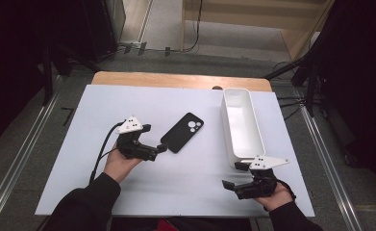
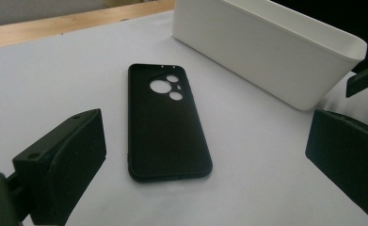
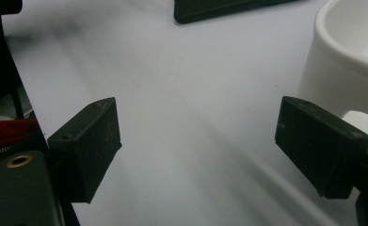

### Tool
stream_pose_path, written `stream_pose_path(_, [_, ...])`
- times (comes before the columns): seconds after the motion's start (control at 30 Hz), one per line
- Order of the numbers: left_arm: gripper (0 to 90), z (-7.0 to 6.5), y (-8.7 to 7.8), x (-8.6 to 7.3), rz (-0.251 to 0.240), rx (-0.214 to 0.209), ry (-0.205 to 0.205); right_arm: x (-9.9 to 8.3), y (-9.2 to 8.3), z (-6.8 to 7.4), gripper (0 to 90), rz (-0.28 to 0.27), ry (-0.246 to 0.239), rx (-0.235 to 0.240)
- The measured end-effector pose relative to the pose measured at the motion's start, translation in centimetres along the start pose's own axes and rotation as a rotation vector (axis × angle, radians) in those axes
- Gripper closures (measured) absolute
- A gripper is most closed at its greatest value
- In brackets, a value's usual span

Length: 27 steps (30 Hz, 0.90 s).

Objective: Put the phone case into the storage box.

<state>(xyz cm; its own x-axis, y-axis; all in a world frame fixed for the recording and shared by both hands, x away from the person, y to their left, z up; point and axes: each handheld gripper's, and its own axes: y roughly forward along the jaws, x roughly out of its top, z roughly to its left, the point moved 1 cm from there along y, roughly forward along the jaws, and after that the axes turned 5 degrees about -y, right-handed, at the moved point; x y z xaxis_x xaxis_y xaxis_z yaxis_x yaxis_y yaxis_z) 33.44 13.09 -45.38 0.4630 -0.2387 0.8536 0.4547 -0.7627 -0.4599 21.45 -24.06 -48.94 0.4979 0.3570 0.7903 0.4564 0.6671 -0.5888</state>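
Observation:
A black phone case (image 1: 182, 132) lies camera-cutout side up on the white mat, left of a long white bin (image 1: 242, 126). My left gripper (image 1: 156, 139) rests on the mat just short of the case's near end, pointing at it. In the left gripper view the jaws stand wide apart and open around the left gripper (image 2: 205, 143), with the case (image 2: 165, 122) ahead and nothing pressed. My right gripper (image 1: 234, 175) sits at the bin's near end, open and empty. In the right gripper view, bare mat lies at the right gripper (image 3: 198, 127) and the bin (image 3: 346, 52) is at right.
The white mat (image 1: 128, 101) covers most of a wooden table (image 1: 176, 79), whose far edge shows. A jaw of the other gripper (image 2: 365, 77) shows past the bin's end (image 2: 266, 52). Floor rails and dark stands flank the table. The case's end (image 3: 219, 9) lies far ahead.

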Motion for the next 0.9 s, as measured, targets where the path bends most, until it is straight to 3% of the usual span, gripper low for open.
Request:
stream_pose_path(0.3, [0.0, 0.1, 1.4, 0.7, -0.064, -0.002, 0.000, 0.0, 0.0, 0.0, 13.2, 0.001, -0.002, 0.004])
stream_pose_path(0.5, [0.0, 0.3, 2.2, 1.1, -0.079, 0.019, 0.002, 0.0, 0.0, 0.0, 13.2, 0.004, 0.003, 0.006])
stream_pose_path(0.9, [0.0, 0.5, 4.5, 1.4, -0.075, 0.017, 0.011, -0.1, -0.2, 0.1, 13.2, -0.005, 0.006, -0.001])
